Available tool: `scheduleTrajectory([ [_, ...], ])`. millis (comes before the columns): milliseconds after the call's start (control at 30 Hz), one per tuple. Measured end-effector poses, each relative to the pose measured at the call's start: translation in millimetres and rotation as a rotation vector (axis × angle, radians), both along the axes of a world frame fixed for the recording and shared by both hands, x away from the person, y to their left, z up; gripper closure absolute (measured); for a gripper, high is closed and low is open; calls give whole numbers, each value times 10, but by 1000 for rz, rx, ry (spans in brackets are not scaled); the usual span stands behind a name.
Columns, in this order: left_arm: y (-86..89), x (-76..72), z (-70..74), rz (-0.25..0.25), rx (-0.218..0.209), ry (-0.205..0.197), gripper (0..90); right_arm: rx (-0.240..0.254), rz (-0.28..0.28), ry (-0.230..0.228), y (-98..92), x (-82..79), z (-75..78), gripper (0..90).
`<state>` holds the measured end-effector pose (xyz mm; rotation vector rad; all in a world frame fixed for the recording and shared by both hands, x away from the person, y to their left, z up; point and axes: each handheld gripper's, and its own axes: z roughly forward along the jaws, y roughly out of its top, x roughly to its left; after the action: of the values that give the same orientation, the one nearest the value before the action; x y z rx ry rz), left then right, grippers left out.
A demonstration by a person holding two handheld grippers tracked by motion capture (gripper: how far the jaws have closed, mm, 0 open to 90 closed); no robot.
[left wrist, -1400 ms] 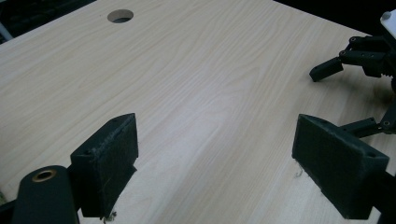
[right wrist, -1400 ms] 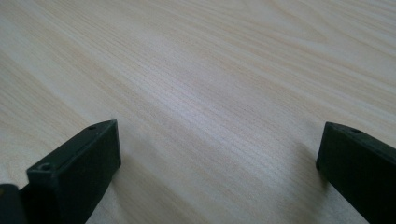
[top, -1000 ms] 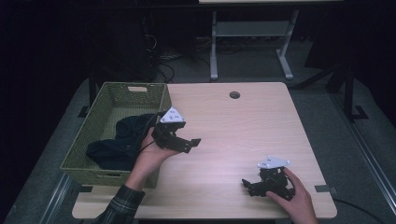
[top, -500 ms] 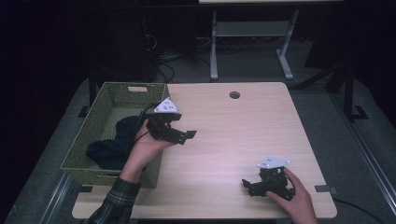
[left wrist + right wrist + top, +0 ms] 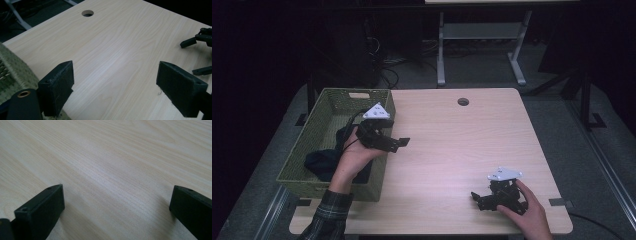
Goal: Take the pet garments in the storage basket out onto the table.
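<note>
A green woven basket [image 5: 332, 107] stands at the table's left side with a dark cloth [image 5: 323, 161] lying in it. My left gripper [image 5: 397, 140] hovers over the basket's right rim, jaws pointing right across the table. In the left gripper view the left gripper [image 5: 117, 75] is open, with bare wood between the jaws and the basket rim [image 5: 12, 72] at the left. My right gripper [image 5: 478, 200] rests low at the front right of the table, pointing left. Seen in its own view, the right gripper [image 5: 117, 195] is open over bare wood.
The light wooden table [image 5: 452, 145] has a round cable hole [image 5: 463, 102] near its back edge. Behind it are a white desk frame [image 5: 482, 45] and cables on a dark floor. The right gripper [image 5: 200, 37] appears far off in the left gripper view.
My left gripper has moved back and a little left, from over the table toward the basket's right rim. The right gripper has stayed where it was.
</note>
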<state>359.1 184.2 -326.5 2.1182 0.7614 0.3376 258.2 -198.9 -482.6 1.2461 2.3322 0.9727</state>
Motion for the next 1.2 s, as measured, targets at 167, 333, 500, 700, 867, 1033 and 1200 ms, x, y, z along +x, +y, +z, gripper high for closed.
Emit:
scheduleTrajectory([
  [167, 133, 21, 17, 20, 2, -1, 140, 1, 0, 1, 1, 1, 0, 0],
  [333, 252, 32, 40, 39, -1, 0, 140, 1, 1, 2, 1, 1, 1, 0],
  [500, 382, 56, 36, 58, 0, 15, 140, 1, 1, 2, 1, 2, 1, 0],
  [700, 546, 95, 14, 95, 21, 17, 140, 1, 1, 2, 1, 1, 1, 0],
  [867, 721, 114, -4, 141, 32, 25, 140, -1, 1, 0, 0, 2, 1, 0],
  [1033, 895, 143, -56, 190, 52, 34, 141, 0, 3, 0, 0, 3, 0, 0],
  [1200, 1023, 181, -135, 227, 78, 59, 140, 0, 4, -1, 0, 4, 0, 0],
])
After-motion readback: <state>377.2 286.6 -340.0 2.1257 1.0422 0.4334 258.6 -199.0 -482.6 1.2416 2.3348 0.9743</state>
